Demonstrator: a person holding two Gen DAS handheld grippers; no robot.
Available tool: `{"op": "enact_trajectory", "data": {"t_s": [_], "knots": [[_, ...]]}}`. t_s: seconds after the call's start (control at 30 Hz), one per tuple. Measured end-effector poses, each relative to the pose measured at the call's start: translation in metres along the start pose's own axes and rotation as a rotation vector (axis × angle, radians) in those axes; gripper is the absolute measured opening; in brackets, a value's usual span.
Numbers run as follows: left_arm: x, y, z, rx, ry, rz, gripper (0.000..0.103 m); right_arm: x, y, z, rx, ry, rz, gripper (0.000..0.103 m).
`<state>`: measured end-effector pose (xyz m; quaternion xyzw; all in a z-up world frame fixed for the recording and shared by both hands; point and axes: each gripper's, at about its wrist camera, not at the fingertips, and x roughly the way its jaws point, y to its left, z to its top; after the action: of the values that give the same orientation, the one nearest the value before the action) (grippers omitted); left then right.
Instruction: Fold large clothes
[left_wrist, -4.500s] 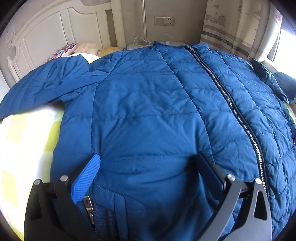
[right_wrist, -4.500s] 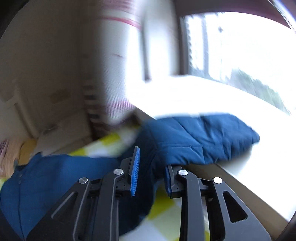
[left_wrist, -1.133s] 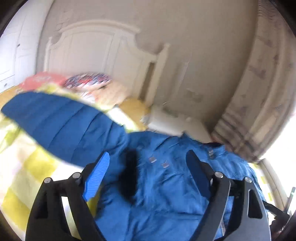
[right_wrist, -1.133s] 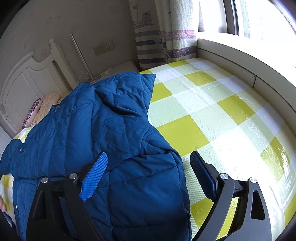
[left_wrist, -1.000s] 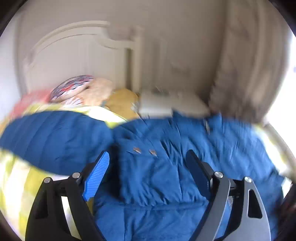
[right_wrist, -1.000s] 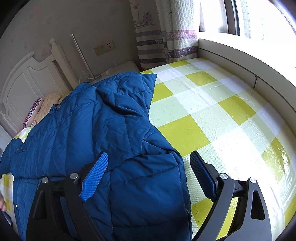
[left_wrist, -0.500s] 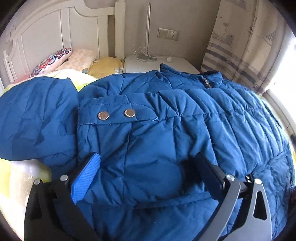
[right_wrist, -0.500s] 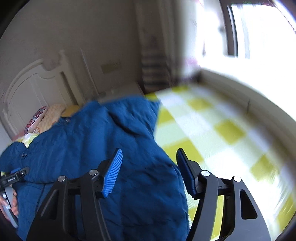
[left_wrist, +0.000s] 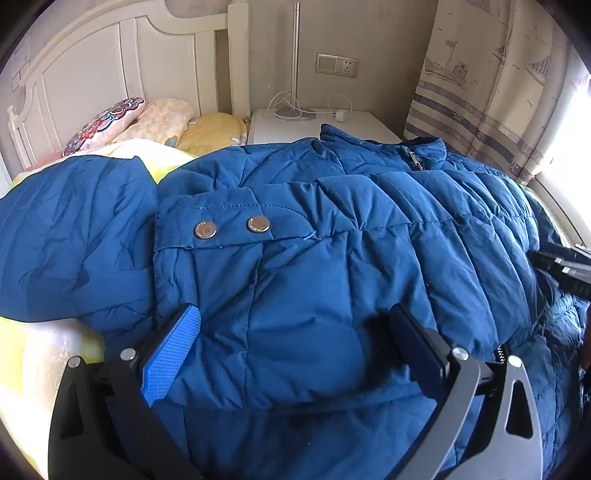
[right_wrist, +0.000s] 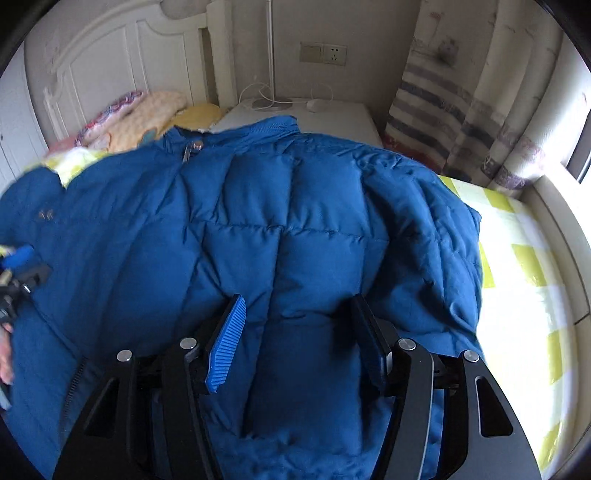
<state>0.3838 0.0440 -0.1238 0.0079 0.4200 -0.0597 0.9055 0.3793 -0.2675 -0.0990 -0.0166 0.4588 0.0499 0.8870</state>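
A large blue quilted down jacket (left_wrist: 332, 229) lies on the bed, both sleeves folded in over its body; it also fills the right wrist view (right_wrist: 280, 236). A sleeve cuff with two metal snaps (left_wrist: 229, 229) lies across the front. My left gripper (left_wrist: 295, 343) is open, its jaws wide apart, hovering over the folded sleeve. My right gripper (right_wrist: 299, 339) is open over the other folded sleeve near the jacket's right edge. The zipper pull (left_wrist: 413, 158) sits at the collar.
The bed has a yellow and white checked sheet (right_wrist: 524, 280). Pillows (left_wrist: 147, 122) lie against a white headboard (left_wrist: 110, 74). A white nightstand (left_wrist: 317, 125) with a lamp pole and cables stands behind the collar. A striped curtain (left_wrist: 476, 103) and window ledge are at the right.
Both grippers have swung round over the jacket and come lower. The right gripper's jaws stand narrower than a second ago. The sleeves lie folded over the jacket's front.
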Motion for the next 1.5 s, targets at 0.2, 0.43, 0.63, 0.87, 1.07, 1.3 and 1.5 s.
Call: {"op": "enact_trajectory", "data": {"t_s": [0.2,0.43,0.63,0.87,1.07,1.3,1.5], "knots": [[0.001,-0.002,0.0,0.011,0.005,0.016,0.101,0.002,-0.029,0.046,0.135,-0.094,0.024,0.057],[0.001,-0.001,0.001,0.006,0.005,0.011,0.101,0.038,-0.008,0.061,0.046,0.01,-0.105,0.052],[0.002,-0.002,0.0,0.016,0.01,0.022,0.101,0.049,0.022,0.073,0.009,-0.014,-0.007,0.052],[0.002,-0.002,0.0,0.015,0.01,0.02,0.101,0.043,0.049,0.08,-0.008,-0.031,-0.08,0.055],[0.001,0.0,0.0,0.009,0.007,0.011,0.101,0.056,0.091,0.067,-0.241,-0.028,-0.109,0.07],[0.001,0.0,0.0,0.011,0.007,0.014,0.101,0.025,-0.01,0.079,0.078,-0.106,-0.18,0.072],[0.002,-0.001,0.0,0.017,0.01,0.02,0.101,0.048,-0.054,0.063,0.176,0.008,-0.164,0.077]]}}
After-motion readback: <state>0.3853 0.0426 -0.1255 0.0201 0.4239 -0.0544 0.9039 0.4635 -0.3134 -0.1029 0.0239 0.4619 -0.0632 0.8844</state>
